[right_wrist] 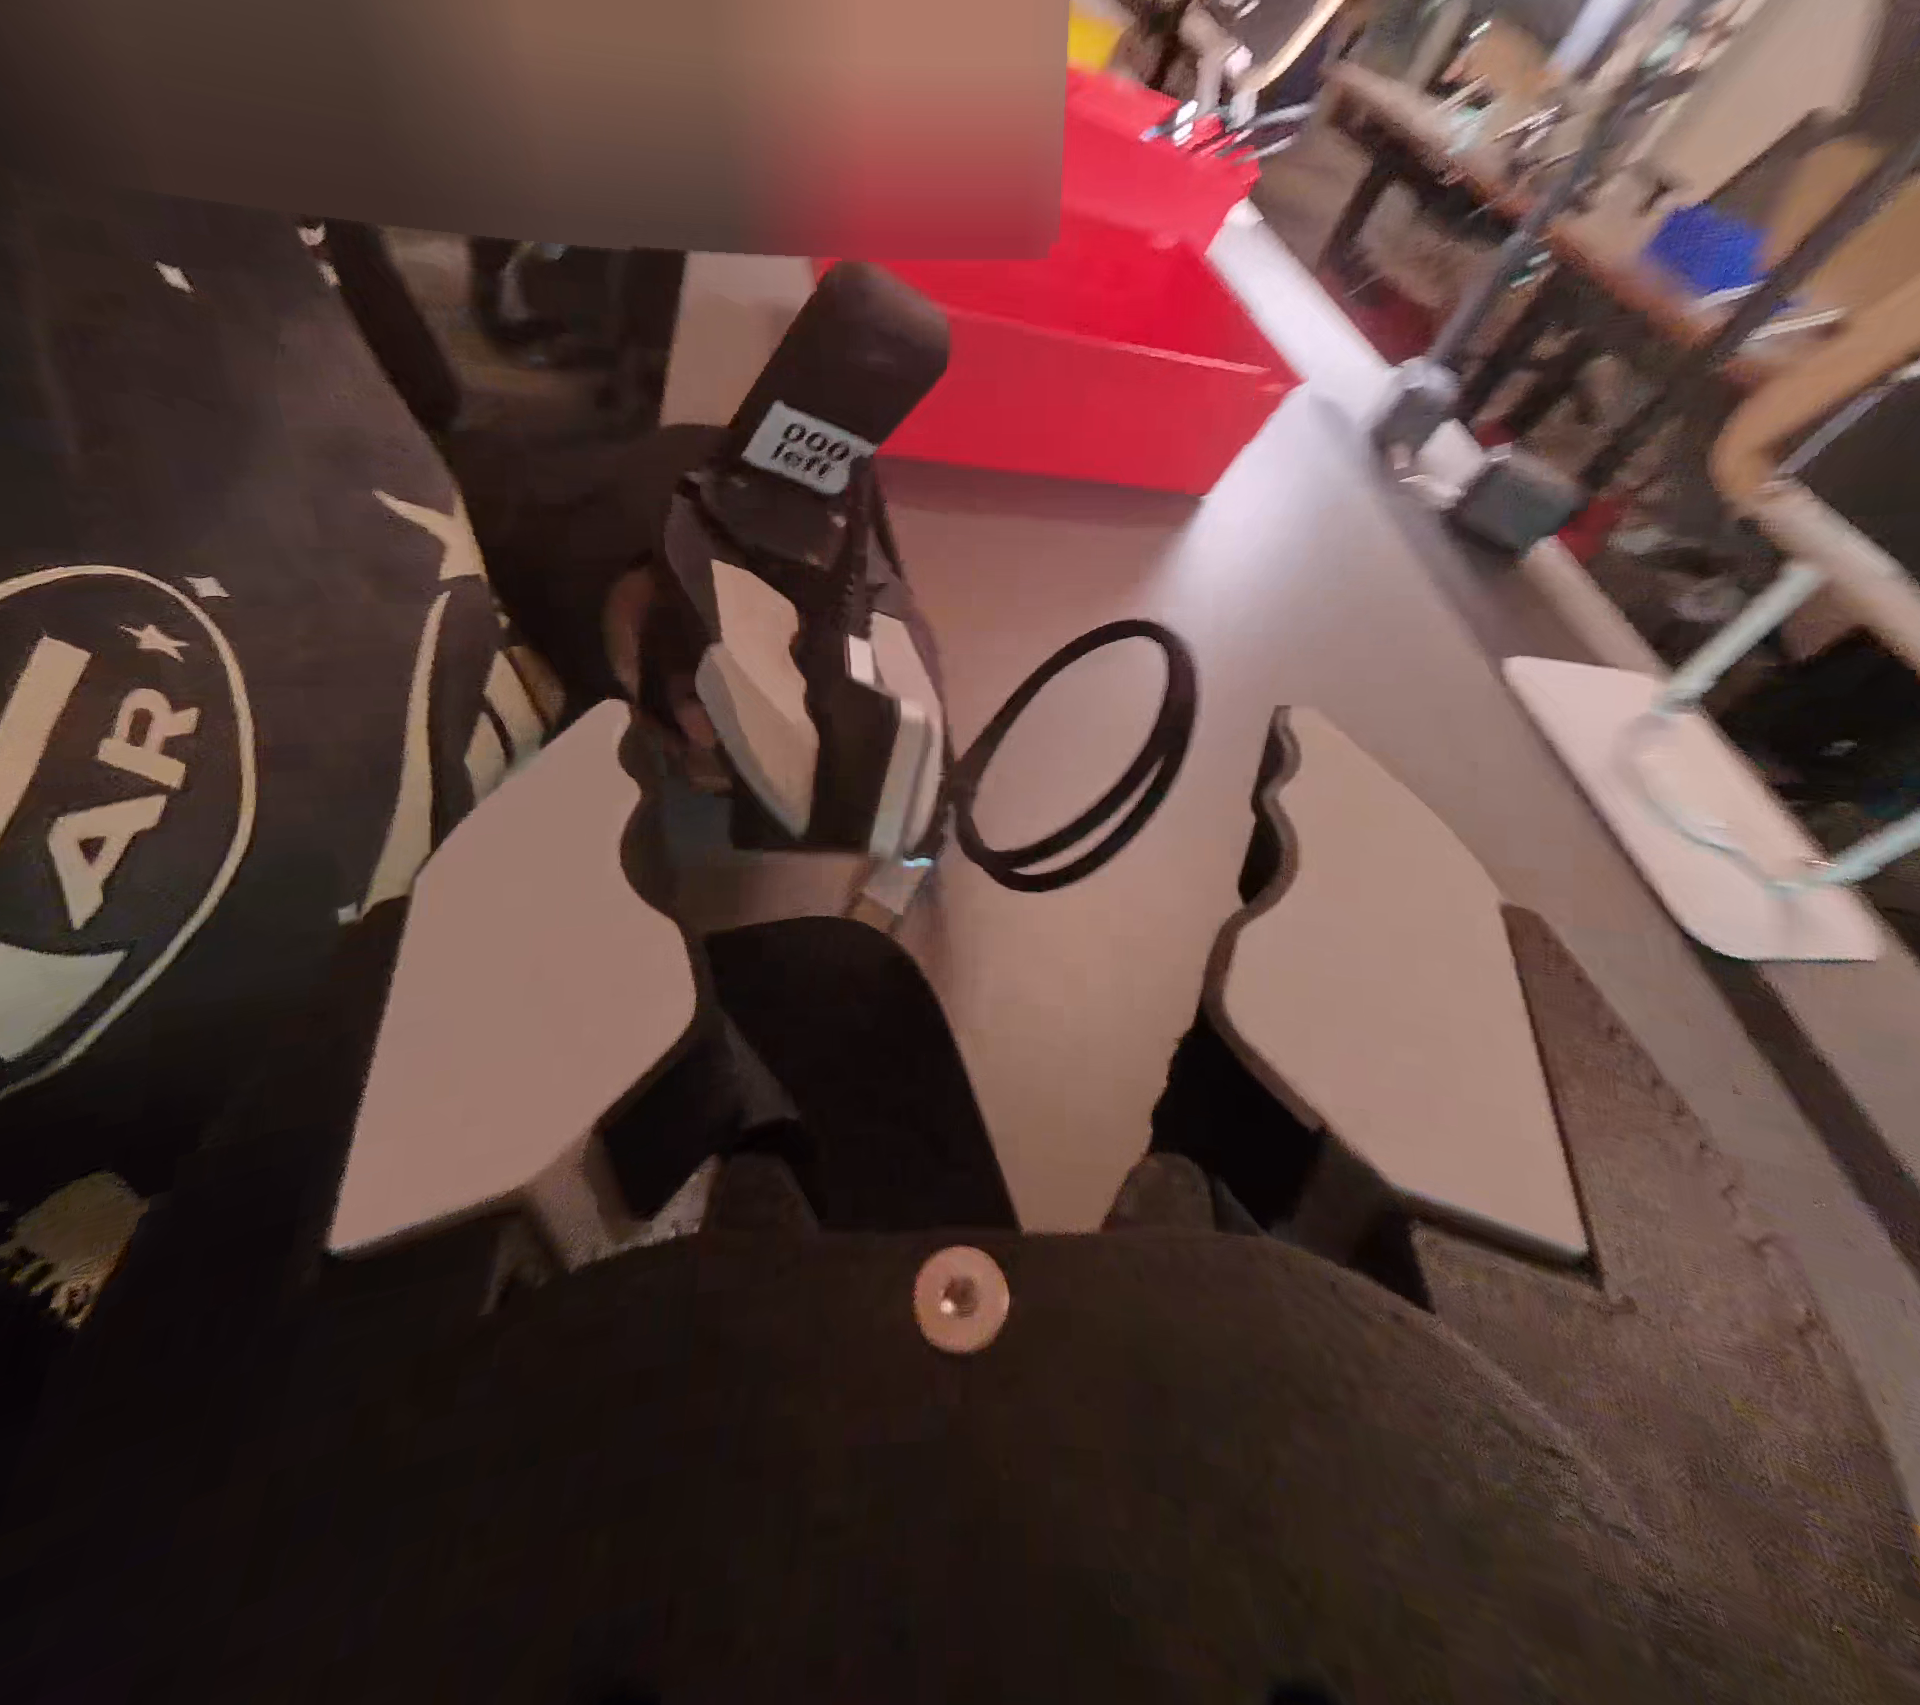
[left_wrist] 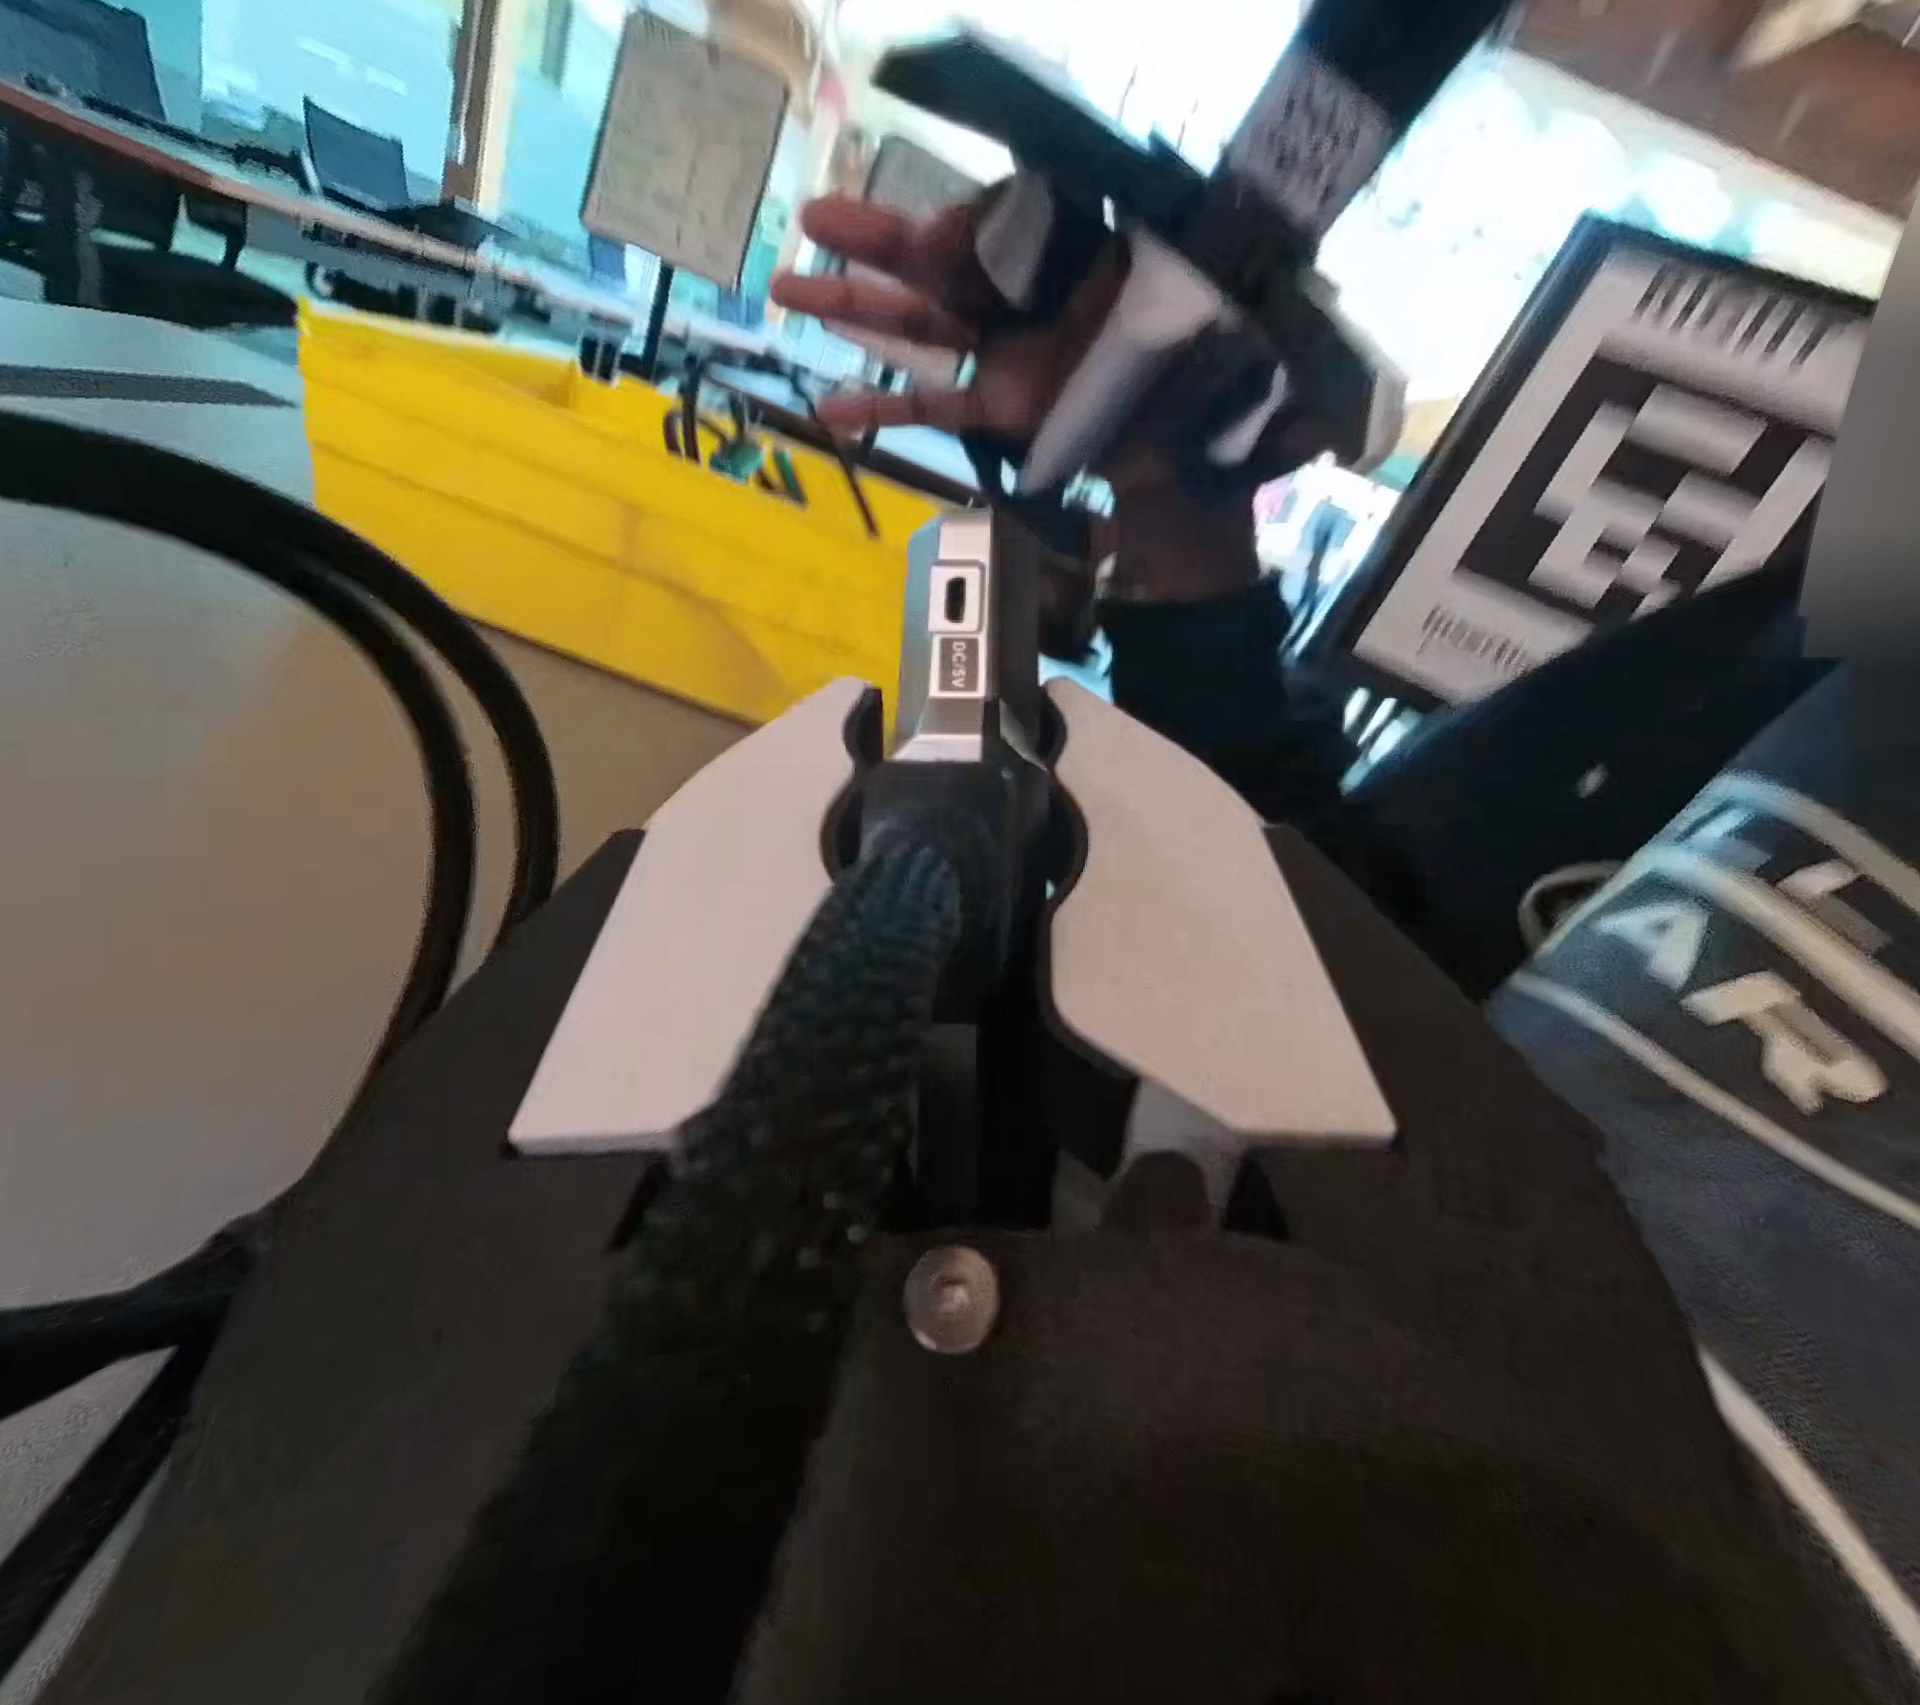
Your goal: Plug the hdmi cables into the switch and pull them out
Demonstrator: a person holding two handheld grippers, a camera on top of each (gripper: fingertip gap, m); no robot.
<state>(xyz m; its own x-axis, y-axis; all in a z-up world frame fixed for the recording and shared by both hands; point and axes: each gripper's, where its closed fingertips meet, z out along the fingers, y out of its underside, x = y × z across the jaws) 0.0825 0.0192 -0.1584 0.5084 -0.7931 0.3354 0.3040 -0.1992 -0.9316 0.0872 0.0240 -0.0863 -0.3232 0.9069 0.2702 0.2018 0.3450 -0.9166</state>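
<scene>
In the left wrist view my left gripper point(left_wrist: 961, 710) is shut on the silver HDMI switch point(left_wrist: 956, 616), held on edge with a small port facing me. A black braided cable point(left_wrist: 831, 1032) runs from the switch back between the fingers. My right gripper point(left_wrist: 1122, 346) is blurred in the air beyond it, held by a hand. In the right wrist view my right gripper point(right_wrist: 945, 720) is open and empty. The left gripper point(right_wrist: 810, 720) sits just ahead with the switch point(right_wrist: 894, 886) at its tips. A coiled black cable point(right_wrist: 1081, 751) lies on the table.
The coiled cable point(left_wrist: 457, 720) curves on the grey table point(right_wrist: 1299, 564) to the left. A yellow bin point(left_wrist: 540, 512) stands behind it, and a red bin point(right_wrist: 1091, 325) at the far side. A black-and-white marker board point(left_wrist: 1621, 492) stands right. A white stand base point(right_wrist: 1683, 834) lies right.
</scene>
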